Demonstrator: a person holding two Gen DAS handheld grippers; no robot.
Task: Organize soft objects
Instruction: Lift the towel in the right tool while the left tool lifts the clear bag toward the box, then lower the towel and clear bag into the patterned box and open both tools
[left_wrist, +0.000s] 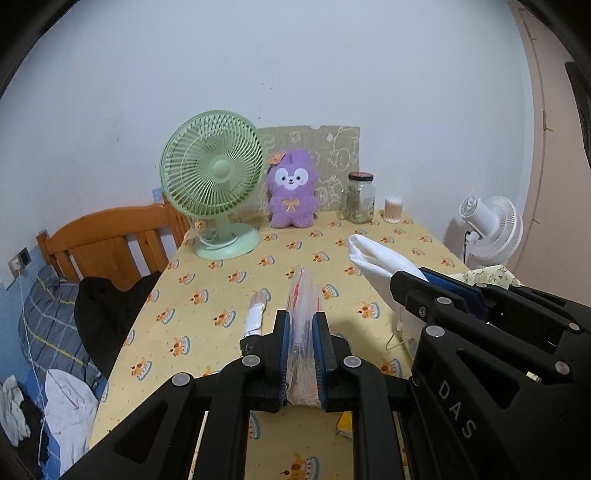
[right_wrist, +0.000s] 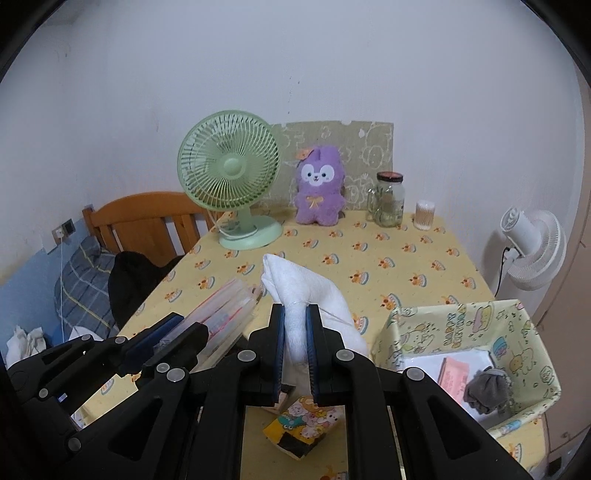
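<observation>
Jaws: left gripper (left_wrist: 302, 325) pinches clear packet (left_wrist: 303, 295), right gripper (right_wrist: 295, 325) pinches white cloth (right_wrist: 295, 284) | both point away, toward wall

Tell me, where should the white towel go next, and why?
Probably carry it right and lower it into the yellow fabric box. The right gripper is shut on the white towel, held above the table, and the box beside it is open with room inside.

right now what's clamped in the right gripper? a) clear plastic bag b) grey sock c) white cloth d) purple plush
c: the right gripper has its blue pads pressed on the white cloth, held above the table; the clear plastic bag is in the left gripper.
</observation>
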